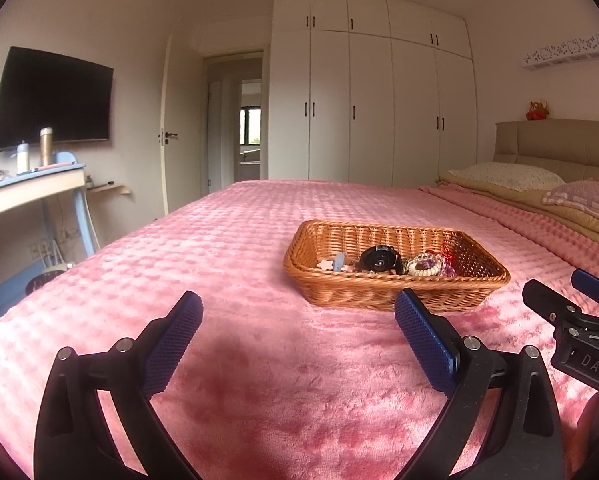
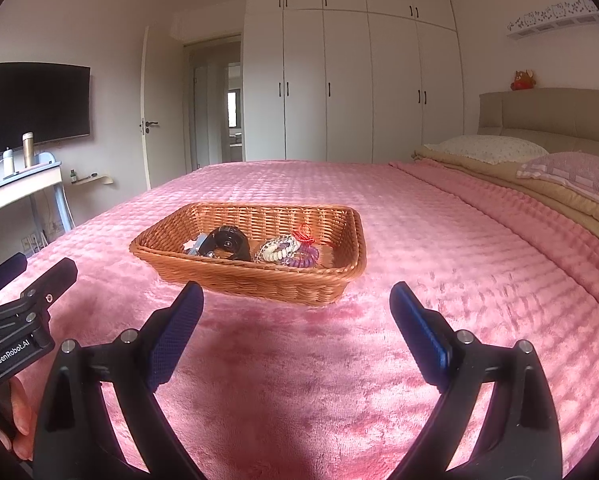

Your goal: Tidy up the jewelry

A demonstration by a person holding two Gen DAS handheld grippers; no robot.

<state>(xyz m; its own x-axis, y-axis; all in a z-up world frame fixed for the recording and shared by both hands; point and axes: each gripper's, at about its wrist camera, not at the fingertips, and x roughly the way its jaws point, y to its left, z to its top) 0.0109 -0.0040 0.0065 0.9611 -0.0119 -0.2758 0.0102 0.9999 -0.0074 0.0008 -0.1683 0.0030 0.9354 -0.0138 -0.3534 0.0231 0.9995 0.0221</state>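
Above the pink bedspread [image 1: 283,380], both hand-held grippers [image 1: 299,320] [image 2: 297,314] hover, spread wide.

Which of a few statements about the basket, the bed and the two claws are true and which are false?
1. The woven wicker basket sits on the pink plush bedspread. True.
2. The left claw grips a bracelet. False: it is open and empty.
3. A black round watch lies inside the basket. True.
4. The right claw reaches inside the basket. False: it is open, short of the rim.
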